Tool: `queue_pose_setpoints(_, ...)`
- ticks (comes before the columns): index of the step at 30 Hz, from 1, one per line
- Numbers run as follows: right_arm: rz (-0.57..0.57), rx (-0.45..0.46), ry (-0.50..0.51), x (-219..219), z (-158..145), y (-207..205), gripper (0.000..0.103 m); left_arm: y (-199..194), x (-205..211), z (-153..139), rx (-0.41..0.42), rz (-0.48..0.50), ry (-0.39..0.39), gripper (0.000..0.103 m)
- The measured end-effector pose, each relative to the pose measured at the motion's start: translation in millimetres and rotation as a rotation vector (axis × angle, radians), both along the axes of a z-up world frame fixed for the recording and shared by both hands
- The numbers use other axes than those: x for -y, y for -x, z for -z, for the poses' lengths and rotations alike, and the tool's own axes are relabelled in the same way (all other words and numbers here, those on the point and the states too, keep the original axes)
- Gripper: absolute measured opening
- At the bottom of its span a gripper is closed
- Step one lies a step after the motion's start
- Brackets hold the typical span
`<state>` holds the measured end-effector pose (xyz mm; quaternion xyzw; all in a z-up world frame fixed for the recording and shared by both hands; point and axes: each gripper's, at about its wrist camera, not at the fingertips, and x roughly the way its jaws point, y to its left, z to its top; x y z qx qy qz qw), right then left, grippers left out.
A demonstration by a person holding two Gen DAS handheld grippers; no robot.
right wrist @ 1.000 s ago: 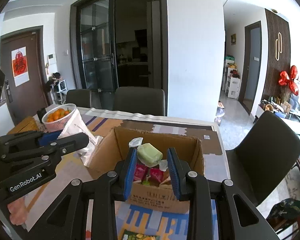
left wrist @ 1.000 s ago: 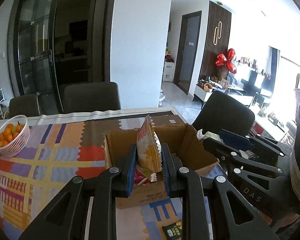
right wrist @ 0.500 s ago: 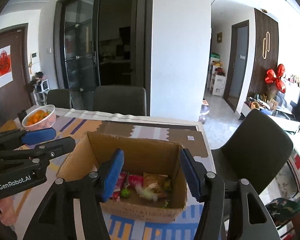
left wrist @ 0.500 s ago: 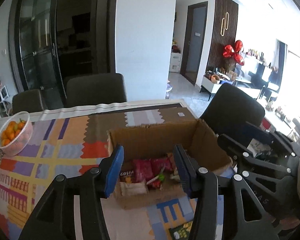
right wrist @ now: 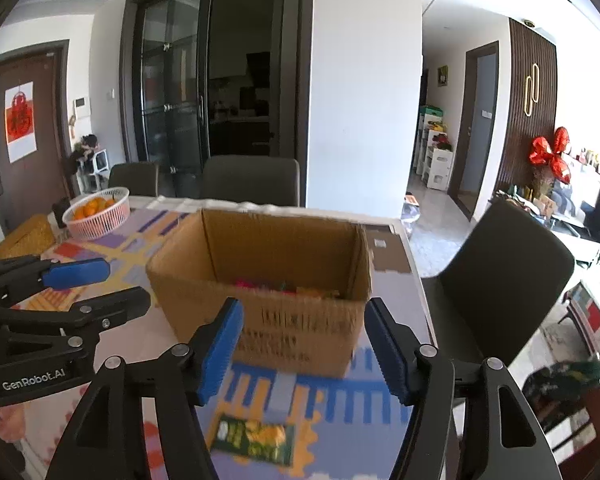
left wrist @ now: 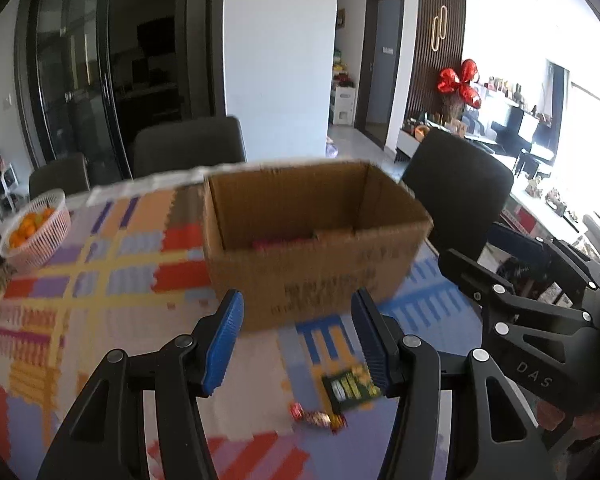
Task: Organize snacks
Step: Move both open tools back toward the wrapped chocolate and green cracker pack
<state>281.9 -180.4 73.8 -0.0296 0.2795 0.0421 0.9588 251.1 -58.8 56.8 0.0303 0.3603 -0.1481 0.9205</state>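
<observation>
An open cardboard box stands on the patterned tablecloth, with red and orange snack packs showing low inside it. My left gripper hangs in front of the box, its jaws opening with nothing between them. My right gripper hovers before the box too, jaws opening and empty. A green and yellow snack packet lies on the cloth near me. Small red wrapped candies lie beside it in the left wrist view.
A pink basket of oranges sits at the far left of the table. Dark chairs stand behind and to the right. The other gripper shows at each view's side.
Both grippers let go of their snacks over the box, opened, and drew back and down, so the box now looks farther and higher. The chip bag and green snack are gone from the jaws.
</observation>
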Motion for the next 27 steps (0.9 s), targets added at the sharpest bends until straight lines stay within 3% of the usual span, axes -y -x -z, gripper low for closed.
queue_pose_setpoints(8,0.018,-0.072,0.004,1.9,32.8,24.7,0.064,19.5,1.6,54.2,-0.148,0.022,0.021,0.055)
queue_pose_setpoints(13,0.029,-0.144,-0.021,7.1,60.2,32.1,0.064,27.9,4.4,79.6,-0.198,0.038,0.014,0.054)
queue_pose_setpoints(20,0.049,-0.217,-0.025,8.7,91.3,38.0,0.064,31.6,2.8,113.9,-0.28,0.071,0.073,0.044)
queue_pose_setpoints(27,0.052,-0.271,-0.036,5.3,111.5,40.2,0.064,22.6,-0.3,136.3,-0.337,0.044,0.11,0.036)
